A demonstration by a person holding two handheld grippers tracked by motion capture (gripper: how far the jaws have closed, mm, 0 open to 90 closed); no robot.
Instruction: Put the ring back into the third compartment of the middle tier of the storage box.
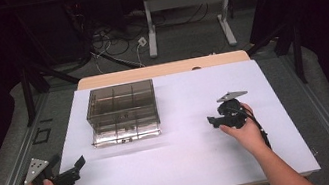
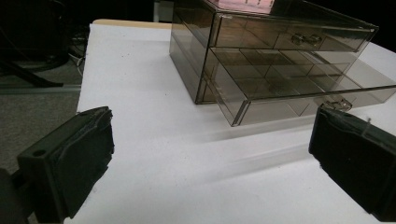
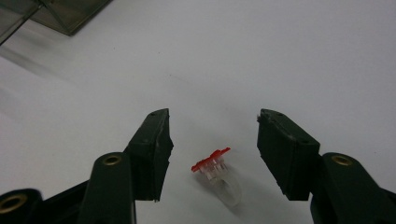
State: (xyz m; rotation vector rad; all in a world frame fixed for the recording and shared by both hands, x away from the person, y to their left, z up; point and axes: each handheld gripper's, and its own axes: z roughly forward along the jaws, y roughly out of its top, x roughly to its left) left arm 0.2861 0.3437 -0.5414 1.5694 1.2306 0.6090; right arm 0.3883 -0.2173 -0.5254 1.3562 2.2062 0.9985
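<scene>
Two tongs: my right tongs (image 3: 212,140) stand unclenched around the tiny clear plastic ring with red top (image 3: 217,179) on the white counter (image 3: 280,56); left tongs (image 2: 210,154) are released. It looks light, slippery; I would pinch its band.

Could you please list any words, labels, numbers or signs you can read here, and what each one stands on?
None can be read.
Drawer box: smoky clear plastic, no lettering.
Clear piece with a red top, between the right tongs: no marking.
White tabletop: plain.
</scene>
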